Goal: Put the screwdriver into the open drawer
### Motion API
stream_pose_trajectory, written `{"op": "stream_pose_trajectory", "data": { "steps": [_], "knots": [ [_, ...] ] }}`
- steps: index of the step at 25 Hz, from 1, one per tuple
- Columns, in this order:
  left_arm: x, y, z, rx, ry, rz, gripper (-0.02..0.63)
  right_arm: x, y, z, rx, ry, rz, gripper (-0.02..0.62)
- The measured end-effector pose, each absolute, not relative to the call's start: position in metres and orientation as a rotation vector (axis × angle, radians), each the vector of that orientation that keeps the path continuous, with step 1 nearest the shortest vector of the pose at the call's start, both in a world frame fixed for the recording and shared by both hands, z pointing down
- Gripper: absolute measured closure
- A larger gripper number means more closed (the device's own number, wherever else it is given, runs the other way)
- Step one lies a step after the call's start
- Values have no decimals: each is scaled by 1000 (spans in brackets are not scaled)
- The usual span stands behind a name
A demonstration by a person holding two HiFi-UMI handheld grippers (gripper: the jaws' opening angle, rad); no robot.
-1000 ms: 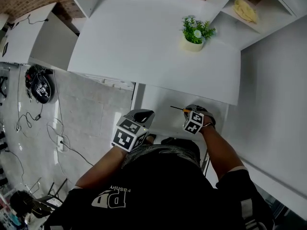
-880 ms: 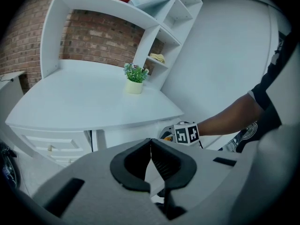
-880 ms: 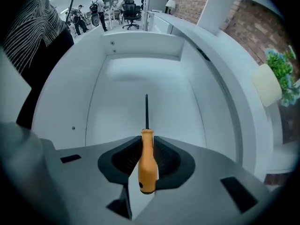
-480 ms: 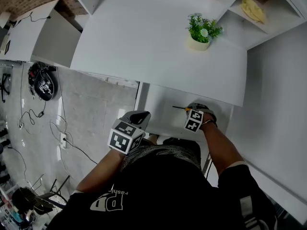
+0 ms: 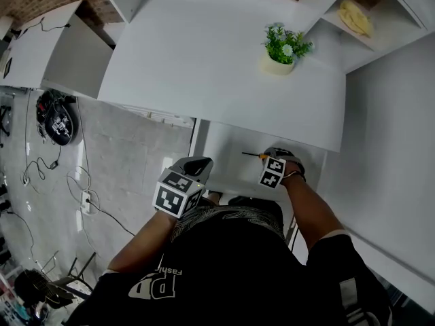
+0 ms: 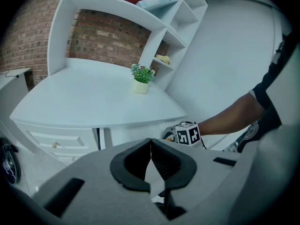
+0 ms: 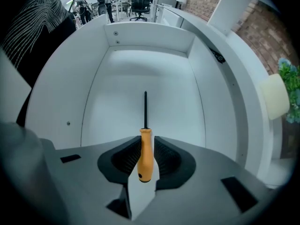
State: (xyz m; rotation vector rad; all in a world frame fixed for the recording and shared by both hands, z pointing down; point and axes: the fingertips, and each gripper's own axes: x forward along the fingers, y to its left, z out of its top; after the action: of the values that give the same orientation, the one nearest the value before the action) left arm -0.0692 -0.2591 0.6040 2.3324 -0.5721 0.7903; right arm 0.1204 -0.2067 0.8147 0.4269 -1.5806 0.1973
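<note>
Office: white desk (image 5: 204, 53), shelves (image 6: 183, 18), swivel chair (image 7: 138, 0)

Right gripper (image 7: 146, 140): 2 jaws clamped on the orange handle of a screwdriver (image 7: 146, 159), black shaft pointing ahead over the white drawer (image 7: 150, 37), open and bare inside. Cream plant pot (image 7: 274, 95) at right edge.

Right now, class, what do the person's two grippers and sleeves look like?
Both the left gripper and right gripper have grey bodies, black ribbed fingers and a white cube of black square markers. The person wears a black short-sleeved shirt with white lettering.
</note>
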Motion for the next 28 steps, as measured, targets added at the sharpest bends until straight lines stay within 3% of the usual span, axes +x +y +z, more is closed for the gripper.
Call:
{"op": "stream_pose_trajectory", "data": {
  "steps": [28],
  "knots": [
    [-46,-245,585,2437,-434,789,588,122,-183,776,628,-1598,273,508]
  ]
}}
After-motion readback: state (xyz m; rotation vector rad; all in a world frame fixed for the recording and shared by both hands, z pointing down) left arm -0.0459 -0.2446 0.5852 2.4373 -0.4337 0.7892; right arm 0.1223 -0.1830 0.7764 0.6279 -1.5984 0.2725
